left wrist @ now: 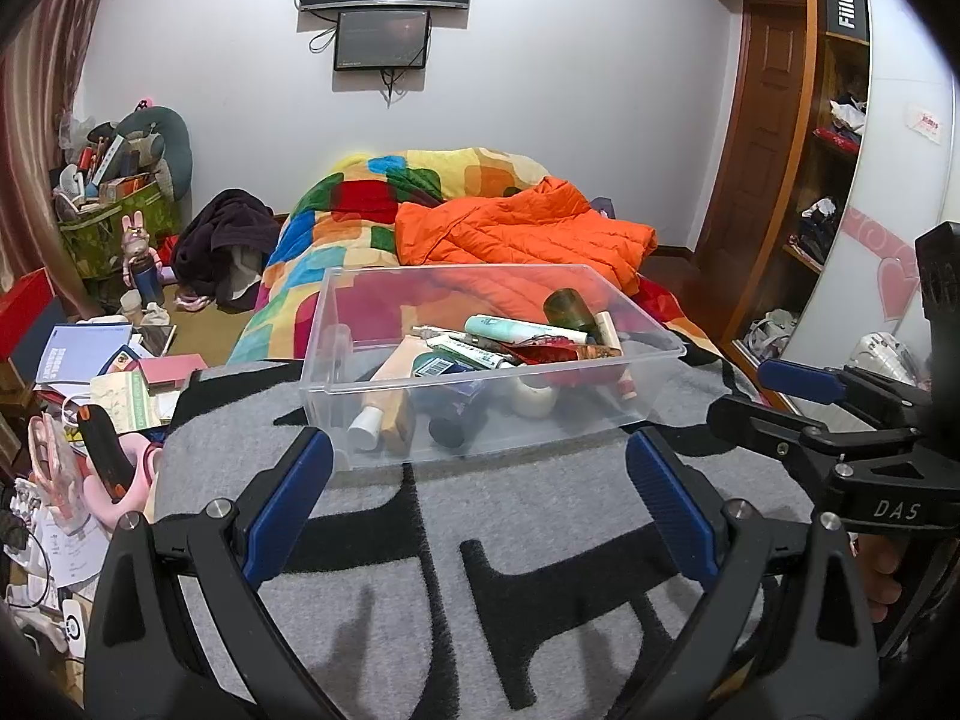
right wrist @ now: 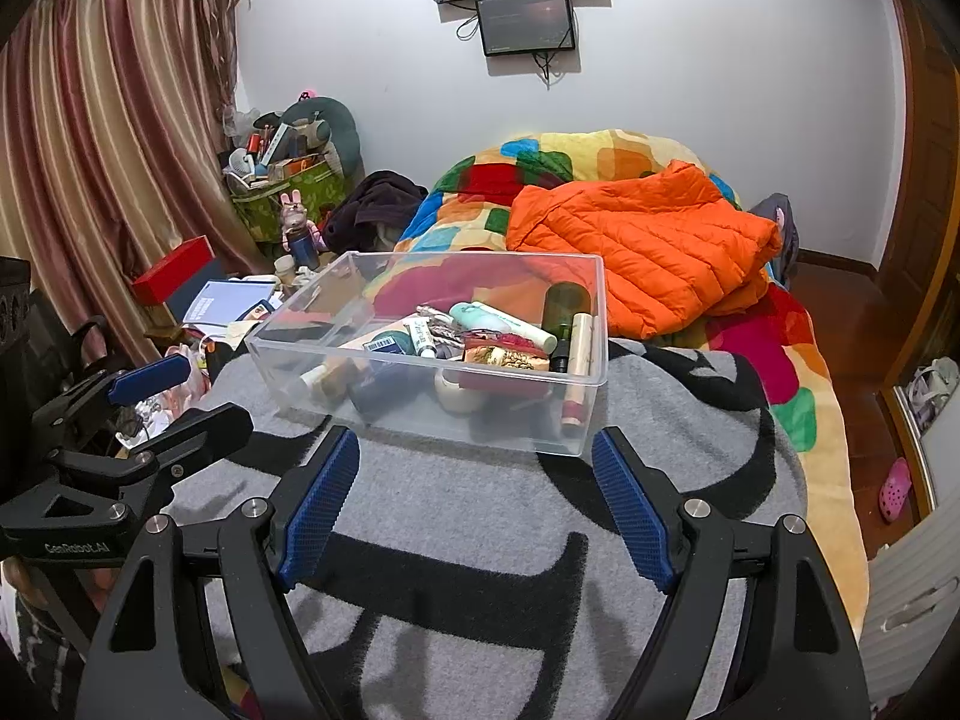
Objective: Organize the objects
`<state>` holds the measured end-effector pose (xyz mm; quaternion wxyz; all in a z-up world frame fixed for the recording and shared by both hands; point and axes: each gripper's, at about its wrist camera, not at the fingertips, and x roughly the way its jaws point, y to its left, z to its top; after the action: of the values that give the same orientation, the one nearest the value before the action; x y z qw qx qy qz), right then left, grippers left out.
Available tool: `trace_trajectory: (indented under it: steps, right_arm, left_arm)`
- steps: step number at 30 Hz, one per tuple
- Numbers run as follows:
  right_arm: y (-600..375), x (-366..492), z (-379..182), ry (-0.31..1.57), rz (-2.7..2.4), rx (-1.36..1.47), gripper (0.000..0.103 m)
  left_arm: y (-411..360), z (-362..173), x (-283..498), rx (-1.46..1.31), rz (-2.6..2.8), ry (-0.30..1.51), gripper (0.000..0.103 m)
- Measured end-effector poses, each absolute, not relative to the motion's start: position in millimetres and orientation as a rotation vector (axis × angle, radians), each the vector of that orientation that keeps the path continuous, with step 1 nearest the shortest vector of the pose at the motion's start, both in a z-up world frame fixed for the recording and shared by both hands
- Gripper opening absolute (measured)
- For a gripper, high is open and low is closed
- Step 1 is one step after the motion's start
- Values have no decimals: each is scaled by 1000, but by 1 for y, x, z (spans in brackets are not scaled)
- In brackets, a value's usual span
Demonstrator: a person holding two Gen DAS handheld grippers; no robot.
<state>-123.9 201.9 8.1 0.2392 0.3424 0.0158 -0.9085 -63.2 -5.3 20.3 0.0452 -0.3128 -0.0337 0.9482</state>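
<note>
A clear plastic bin (left wrist: 336, 324) (right wrist: 591, 306) stands on a grey blanket with black shapes (left wrist: 528, 516) (right wrist: 480, 516). It holds several toiletries: a mint tube (left wrist: 522, 329) (right wrist: 510, 319), a dark green bottle (left wrist: 570, 307) (right wrist: 565, 303), a peach tube with a white cap (left wrist: 390, 387), a white jar (left wrist: 534, 399) (right wrist: 453, 393). My left gripper (left wrist: 480, 468) is open and empty, just short of the bin's near wall. My right gripper (right wrist: 477, 468) is open and empty, also just before the bin. Each gripper shows at the edge of the other's view.
An orange puffer jacket (left wrist: 522, 234) (right wrist: 648, 240) and a multicoloured quilt (left wrist: 354, 204) (right wrist: 780, 360) lie on the bed behind the bin. A cluttered side table with books and papers (left wrist: 108, 372) (right wrist: 228, 300) stands to the left. A wardrobe (left wrist: 828, 180) stands to the right.
</note>
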Motion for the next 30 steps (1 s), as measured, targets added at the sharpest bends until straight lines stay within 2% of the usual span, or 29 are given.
trace_trajectory:
  steps: [19, 30]
  right_arm:
    - [201, -123, 7, 33, -2473, 943, 77]
    - [200, -122, 8, 37, -2466, 945, 78]
  left_arm:
    - [-2, 21, -62, -955, 2891, -62, 100]
    - [-6, 20, -62, -952, 2880, -104, 100]
